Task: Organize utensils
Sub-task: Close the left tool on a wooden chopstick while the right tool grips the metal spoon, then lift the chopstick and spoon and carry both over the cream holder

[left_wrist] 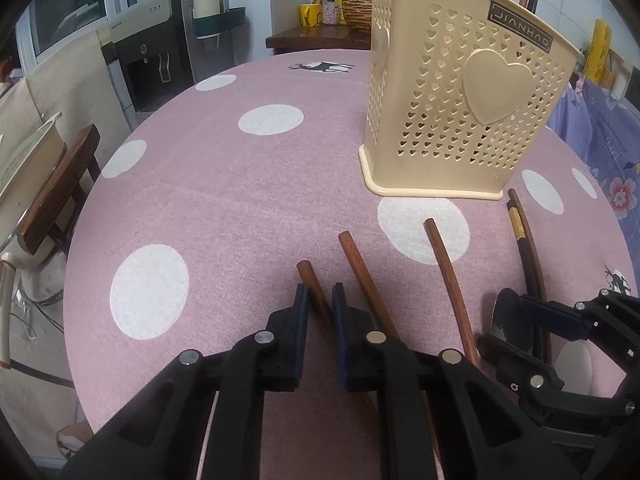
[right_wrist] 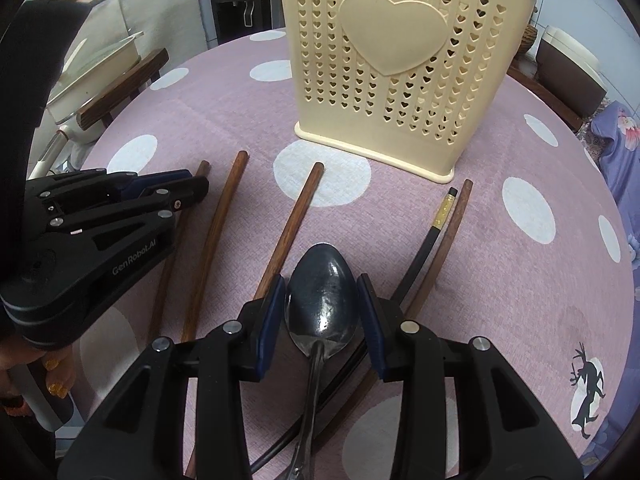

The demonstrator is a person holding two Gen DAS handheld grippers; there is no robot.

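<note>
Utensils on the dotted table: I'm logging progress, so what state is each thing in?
Left gripper: shut on a wooden chopstick.
Right gripper: shut on the metal spoon.
Utensil holder: upright, chopsticks already inside.
Black chopstick: lying flat.

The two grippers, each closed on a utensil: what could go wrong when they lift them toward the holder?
1. The right gripper holds the metal spoon by its smooth curved bowl, so it may slip or swing.
2. The left gripper pinches one wooden chopstick near its end; the long free part may tilt and drag the neighbouring chopstick.
3. The grippers are close together, and the holder is light-looking, so a bump could tip it.
</note>
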